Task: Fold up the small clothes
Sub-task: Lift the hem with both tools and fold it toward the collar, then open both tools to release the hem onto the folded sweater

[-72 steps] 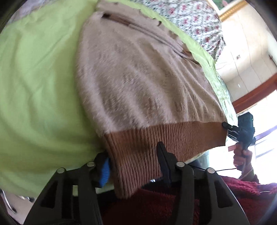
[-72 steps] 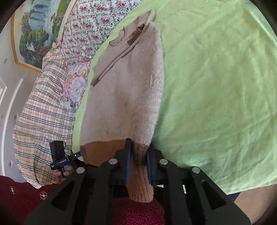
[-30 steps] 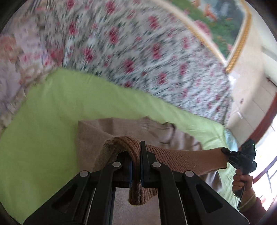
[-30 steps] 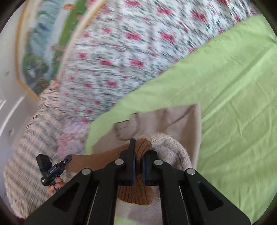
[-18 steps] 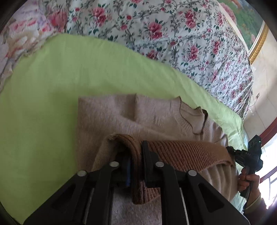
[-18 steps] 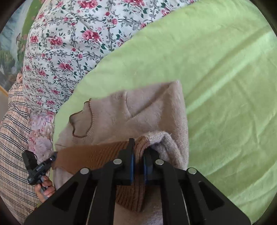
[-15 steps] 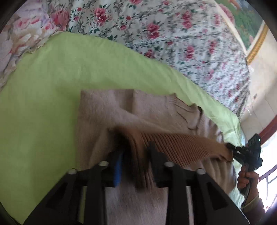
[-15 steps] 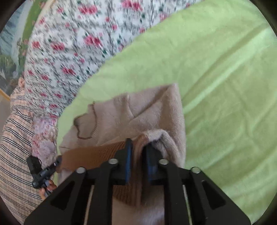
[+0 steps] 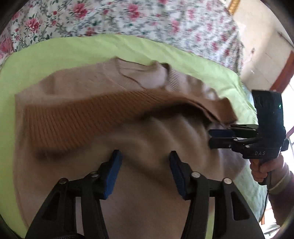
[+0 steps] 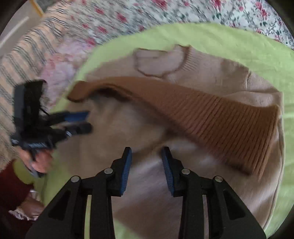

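A beige knitted sweater [image 9: 139, 183] [image 10: 147, 183] lies folded in half on the green sheet [image 9: 55, 53] [image 10: 238, 42]. Its brown ribbed hem [image 9: 77, 117] [image 10: 211, 110] lies across the chest just below the collar [image 9: 145, 73] [image 10: 158, 62]. My left gripper [image 9: 145, 156] hovers over the folded body, jaws opening, nothing between them. My right gripper [image 10: 146, 152] is likewise over the fold, jaws opening and empty. Each gripper also shows from the side in the other's view: the right gripper [image 9: 211, 137] at the hem's right end, the left gripper [image 10: 88, 120] at its left end.
A floral quilt [image 9: 128, 16] [image 10: 202, 11] lies beyond the green sheet. A checked blanket [image 10: 22, 55] lies at the left. A person's hand [image 9: 264, 167] holds the right gripper's handle; a hand [image 10: 38, 161] and dark red sleeve [image 10: 11, 185] hold the left one.
Both grippers carried the brown hem up over the sweater to the collar, then opened and let it drop. They have since pulled back toward the fold, empty.
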Tool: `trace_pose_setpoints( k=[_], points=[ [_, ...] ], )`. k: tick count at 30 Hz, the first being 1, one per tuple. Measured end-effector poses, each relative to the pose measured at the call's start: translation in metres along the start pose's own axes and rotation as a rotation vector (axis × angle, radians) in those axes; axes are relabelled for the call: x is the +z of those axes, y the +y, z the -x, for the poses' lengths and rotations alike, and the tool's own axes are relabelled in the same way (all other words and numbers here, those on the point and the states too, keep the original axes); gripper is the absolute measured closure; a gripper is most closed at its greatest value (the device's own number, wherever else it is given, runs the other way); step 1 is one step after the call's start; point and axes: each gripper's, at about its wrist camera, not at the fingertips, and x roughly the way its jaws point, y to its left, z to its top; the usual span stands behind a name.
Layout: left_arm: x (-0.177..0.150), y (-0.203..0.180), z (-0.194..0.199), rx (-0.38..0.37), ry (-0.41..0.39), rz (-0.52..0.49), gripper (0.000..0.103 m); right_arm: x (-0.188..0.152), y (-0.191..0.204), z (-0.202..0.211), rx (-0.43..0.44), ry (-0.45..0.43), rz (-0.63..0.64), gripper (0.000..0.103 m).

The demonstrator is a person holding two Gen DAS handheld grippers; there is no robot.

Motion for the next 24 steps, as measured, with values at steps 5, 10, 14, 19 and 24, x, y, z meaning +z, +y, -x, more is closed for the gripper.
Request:
trace_pose_setpoints(
  k=[5,10,14,19,24],
  points=[
    [0.040,0.062,-0.005,0.052,-0.039,0.130,0.070,0.034,-0.069,0.011,-0.226,-0.123,-0.198,0.069],
    [0.059,0.108,0.008,0.122,-0.146,0.266,0.069,0.028,-0.113,0.039,-0.215,-0.279,-0.439,0.068],
    [0.040,0.117,0.018,0.117,-0.170,0.319,0.069,0.008,-0.108,0.050,-0.199,-0.295,-0.445,0.068],
    [-0.002,0.096,0.054,0.103,-0.207,0.346,0.065,-0.020,-0.079,0.071,-0.134,-0.333,-0.445,0.068],
    [-0.066,0.066,0.088,0.039,-0.226,0.398,0.058,-0.055,-0.044,0.078,-0.069,-0.335,-0.424,0.066]
  ],
)
